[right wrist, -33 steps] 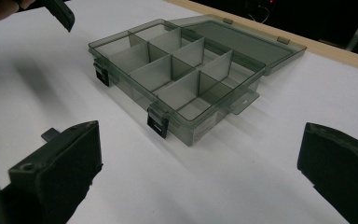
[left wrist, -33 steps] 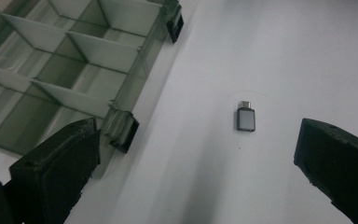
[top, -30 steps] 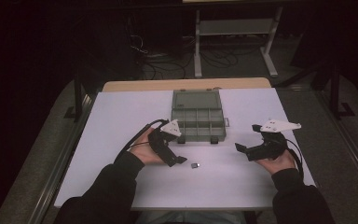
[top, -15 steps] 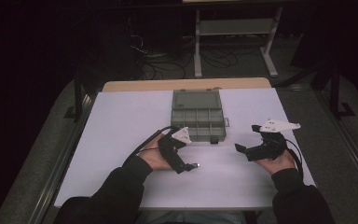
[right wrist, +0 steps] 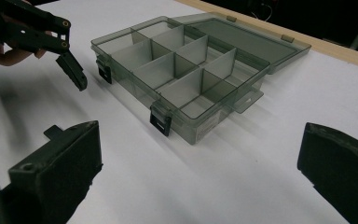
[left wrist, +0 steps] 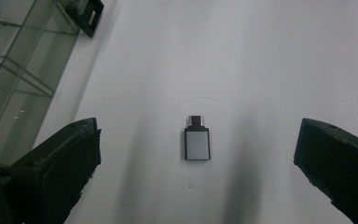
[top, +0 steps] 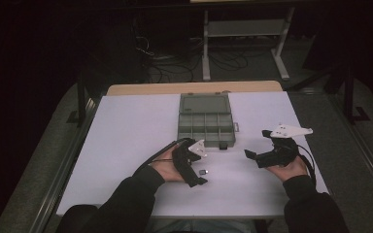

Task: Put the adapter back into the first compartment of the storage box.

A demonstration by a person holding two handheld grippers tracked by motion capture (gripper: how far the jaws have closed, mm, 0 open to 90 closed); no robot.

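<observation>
On the white surface (top: pixel 126 145), near of the open compartment box (top: pixel 206 127), my left gripper (left wrist: pixel 196 186) hangs released over the flat little adapter (left wrist: pixel 196 142); closing carelessly could skid it away. My right gripper (right wrist: pixel 200 186) waits released.

Dim lab or workshop recording space, white tabletop (top: pixel 126 145) on a wooden bench, loose cables (top: pixel 175 63) tangled on the dark far floor, metal-framed stand (top: pixel 245 34) at the far right, black surroundings, overhead rig view
</observation>
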